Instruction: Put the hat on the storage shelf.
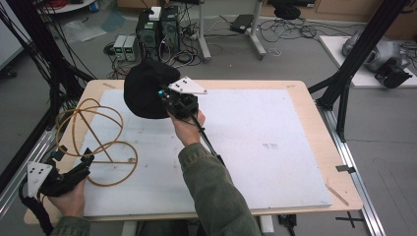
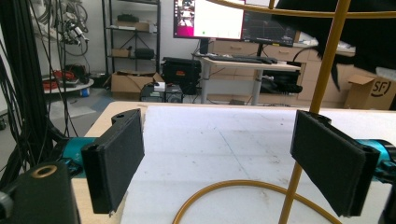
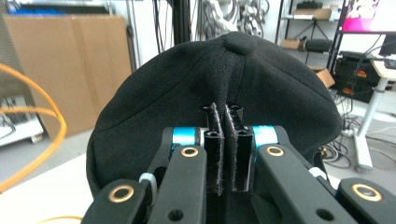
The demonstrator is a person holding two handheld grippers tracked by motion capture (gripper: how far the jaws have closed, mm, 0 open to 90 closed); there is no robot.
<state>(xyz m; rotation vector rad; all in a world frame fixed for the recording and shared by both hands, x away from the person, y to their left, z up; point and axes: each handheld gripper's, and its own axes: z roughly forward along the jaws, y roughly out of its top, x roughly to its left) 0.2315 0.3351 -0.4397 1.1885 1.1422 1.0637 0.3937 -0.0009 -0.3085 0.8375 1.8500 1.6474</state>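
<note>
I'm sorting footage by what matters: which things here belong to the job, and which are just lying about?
In the job:
black cap, pinched in the right tongs
gold wire stand, between the open left tongs

Lying about:
computer towers
cardboard boxes
monitor

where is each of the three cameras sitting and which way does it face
High view: above the person's side, looking forward and down on the table; both forearms, left gripper and right gripper show.
Left gripper view: low on the board, looking level across it between its open jaws, gold wire stand by the right-hand jaw.
Right gripper view: lifted, looking along its shut jaws pinching the black cap.
Shared: cap and stand appear in the high view and in both gripper views.
</note>
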